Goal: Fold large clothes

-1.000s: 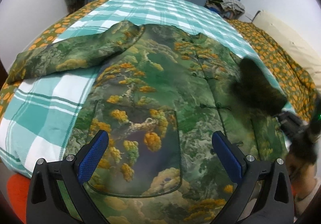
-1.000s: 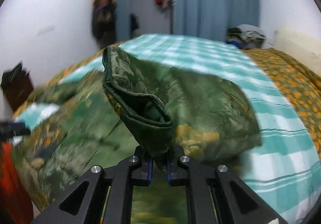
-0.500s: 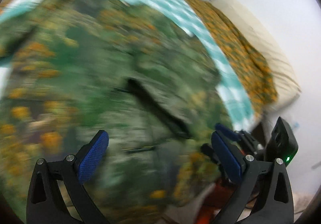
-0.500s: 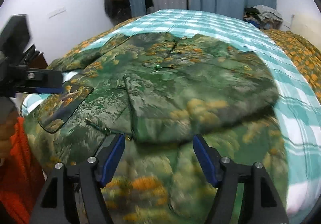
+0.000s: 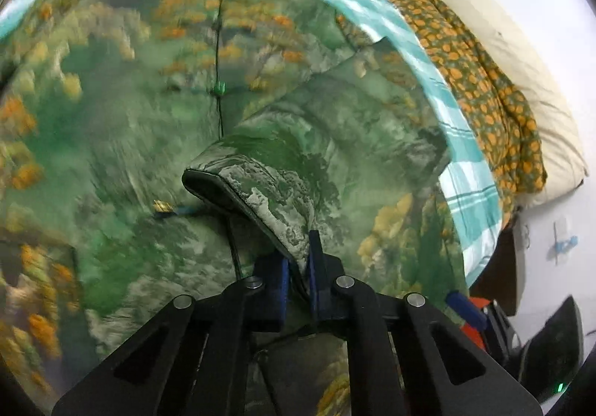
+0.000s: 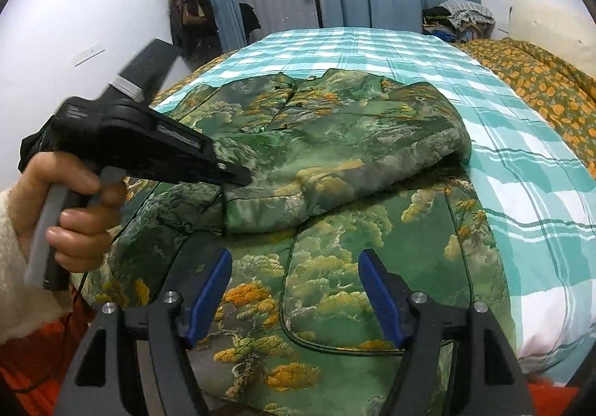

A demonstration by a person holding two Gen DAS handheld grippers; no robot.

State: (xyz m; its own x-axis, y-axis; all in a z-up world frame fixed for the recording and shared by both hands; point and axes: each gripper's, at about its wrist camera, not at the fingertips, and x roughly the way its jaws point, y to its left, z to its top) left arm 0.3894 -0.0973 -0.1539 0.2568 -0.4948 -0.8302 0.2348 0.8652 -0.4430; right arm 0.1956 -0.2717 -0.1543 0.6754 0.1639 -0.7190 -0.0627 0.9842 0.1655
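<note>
- A large green jacket (image 6: pixel 335 229) printed with pine trees and clouds is laid front-up on a bed (image 6: pixel 521 162) covered by a teal checked sheet; one sleeve (image 6: pixel 354 155) is folded across the chest.
- The left claw (image 5: pixel 298 267) is clamped shut on the cuff end of that folded sleeve, the fabric pinched between its blue pads (image 5: pixel 314 259). Only a thin edge is held, so it is judged that a sharp tug could let the cuff slip free and the sleeve fall out of line.
- If the cuff is dragged too far across, the fold at the shoulder could be pulled open or bunched, since nothing else is pinning it.
- The right claw (image 6: pixel 294 293) hovers over the lower front panel with its jaws apart and nothing between them; the padded cloth below is not pressed down, so the whole jacket could slide on the smooth sheet.
- In the right wrist view, a hand (image 6: pixel 63 200) gripping the left tool is seen close by; the two tools could be knocked together if both are moved inward.
- The left wrist view is blurred, so buttons (image 5: pixel 219 88) cannot be checked for snagging.
</note>
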